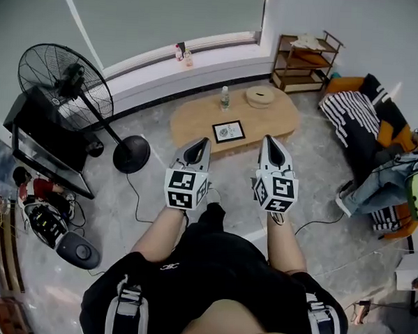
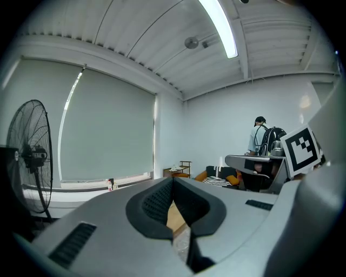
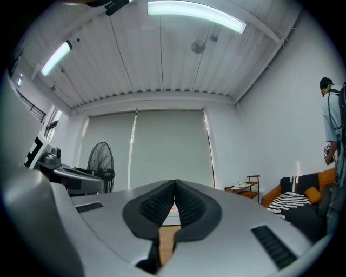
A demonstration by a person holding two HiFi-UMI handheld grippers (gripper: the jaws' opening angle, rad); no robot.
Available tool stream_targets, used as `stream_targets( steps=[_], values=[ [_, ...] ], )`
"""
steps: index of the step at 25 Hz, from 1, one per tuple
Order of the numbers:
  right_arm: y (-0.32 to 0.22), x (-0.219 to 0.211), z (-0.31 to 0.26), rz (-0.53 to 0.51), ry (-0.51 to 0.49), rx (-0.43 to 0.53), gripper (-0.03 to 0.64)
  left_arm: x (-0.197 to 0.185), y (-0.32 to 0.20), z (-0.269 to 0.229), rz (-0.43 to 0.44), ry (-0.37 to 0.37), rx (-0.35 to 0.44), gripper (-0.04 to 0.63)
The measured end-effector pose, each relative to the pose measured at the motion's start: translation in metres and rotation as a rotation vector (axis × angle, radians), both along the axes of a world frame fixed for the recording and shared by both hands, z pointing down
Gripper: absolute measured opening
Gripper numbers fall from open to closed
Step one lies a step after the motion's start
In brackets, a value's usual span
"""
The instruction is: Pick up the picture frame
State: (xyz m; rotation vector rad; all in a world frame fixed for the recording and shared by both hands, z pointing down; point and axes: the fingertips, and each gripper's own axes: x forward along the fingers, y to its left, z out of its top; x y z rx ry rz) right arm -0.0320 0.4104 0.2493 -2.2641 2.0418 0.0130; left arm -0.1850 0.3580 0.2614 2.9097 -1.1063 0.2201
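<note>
A black picture frame (image 1: pixel 228 132) with a white mat lies flat near the front edge of an oval wooden coffee table (image 1: pixel 197 120). My left gripper (image 1: pixel 199 149) is held in the air on the near side of the table, to the frame's left, shut and empty. To the frame's right my right gripper (image 1: pixel 271 146) hovers the same way, jaws together with nothing between them. In the left gripper view the shut jaws (image 2: pixel 173 186) point level across the room; a strip of the table shows under the right gripper's jaws (image 3: pixel 174 189). The frame is hidden in both gripper views.
A water bottle (image 1: pixel 225 98) and a round woven box (image 1: pixel 260 96) stand on the table's far side. A black floor fan (image 1: pixel 73 86) stands at the left, a sofa with striped cushions (image 1: pixel 368 129) at the right, a wooden shelf (image 1: pixel 305 60) behind. Cables run on the floor.
</note>
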Motion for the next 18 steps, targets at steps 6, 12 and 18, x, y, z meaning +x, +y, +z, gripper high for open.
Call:
stream_targets(
  steps=[6,12,18],
  values=[
    [-0.039,0.023,0.007,0.018,0.011,0.004,0.016,0.028,-0.044,0.008,0.029,0.009,-0.001,0.021],
    [-0.109,0.062,0.004,0.039,0.020,-0.004,0.017,0.068,-0.115,0.008,0.056,0.010,-0.003,0.021],
    [-0.206,0.088,-0.003,0.040,0.033,-0.009,0.017,0.099,-0.214,0.004,0.065,0.020,-0.008,0.021]
  ],
)
